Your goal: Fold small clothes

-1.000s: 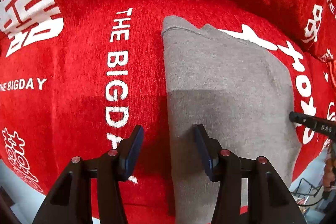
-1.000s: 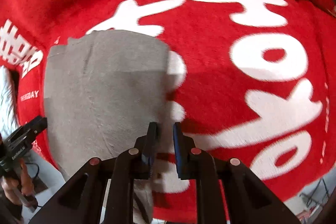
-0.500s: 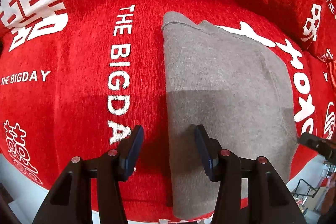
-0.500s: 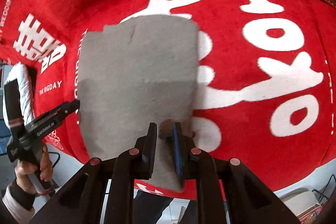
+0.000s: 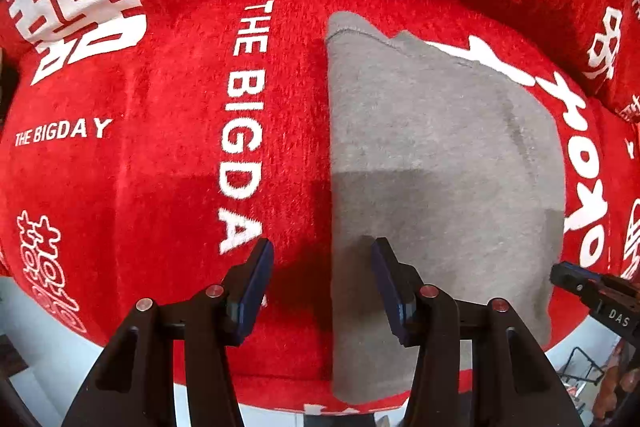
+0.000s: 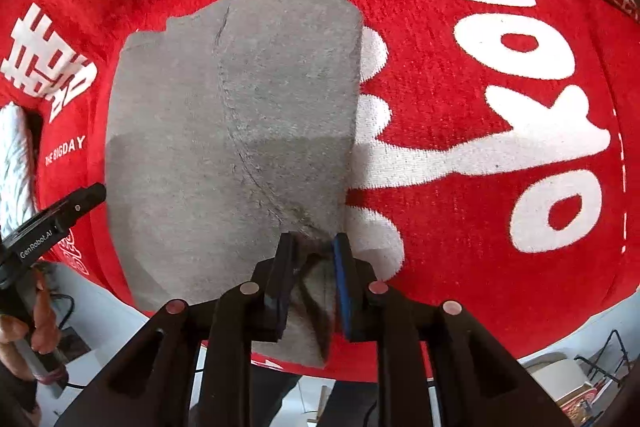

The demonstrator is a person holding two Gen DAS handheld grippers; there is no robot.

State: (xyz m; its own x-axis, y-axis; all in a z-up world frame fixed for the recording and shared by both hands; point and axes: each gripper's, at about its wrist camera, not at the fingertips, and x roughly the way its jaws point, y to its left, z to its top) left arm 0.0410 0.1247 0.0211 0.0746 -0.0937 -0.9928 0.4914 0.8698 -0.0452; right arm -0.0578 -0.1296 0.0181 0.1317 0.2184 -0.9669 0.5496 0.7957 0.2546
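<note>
Left gripper (image 5: 322, 269): your jaws stand wide apart and hold nothing. They straddle the left edge of the grey folded garment (image 5: 440, 163), which lies flat on the red printed blanket (image 5: 140, 187); one finger sits over blanket, the other over cloth. The right gripper's tip shows at the far right of this view.

Right gripper (image 6: 312, 253): your jaws are nearly closed on a bunched pinch of the garment's near right corner, with creases running into the grip. The garment lies left of centre, a diagonal seam crossing it.

Judgement: a further fold is being set up. Your left hand needs to close on its near corner before both lift together.
</note>
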